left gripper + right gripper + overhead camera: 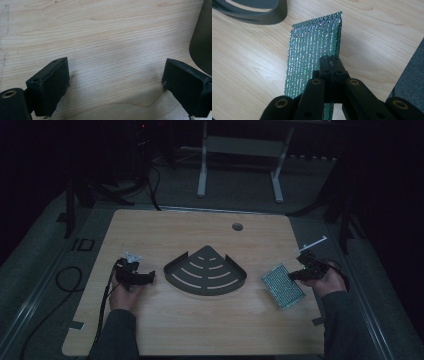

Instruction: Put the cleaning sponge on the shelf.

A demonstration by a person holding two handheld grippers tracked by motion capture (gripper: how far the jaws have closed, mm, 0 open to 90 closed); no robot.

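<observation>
A person's 2 arms come in from the near edge of the wooden table (200,330). The left gripper (150,277) rests low on the near left part of the table, and its 2 black jaws stand wide apart with bare wood between them. On the right, the right gripper (294,275) has its jaws clenched tight on the edge of a shiny green and silver pad (282,286). The pad sits just to the right of the middle, tilted, with one side lifted. In the middle lies a dark fan-shaped tray (205,272) with curved slots. A small round hole (237,226) is at the far side.
</observation>
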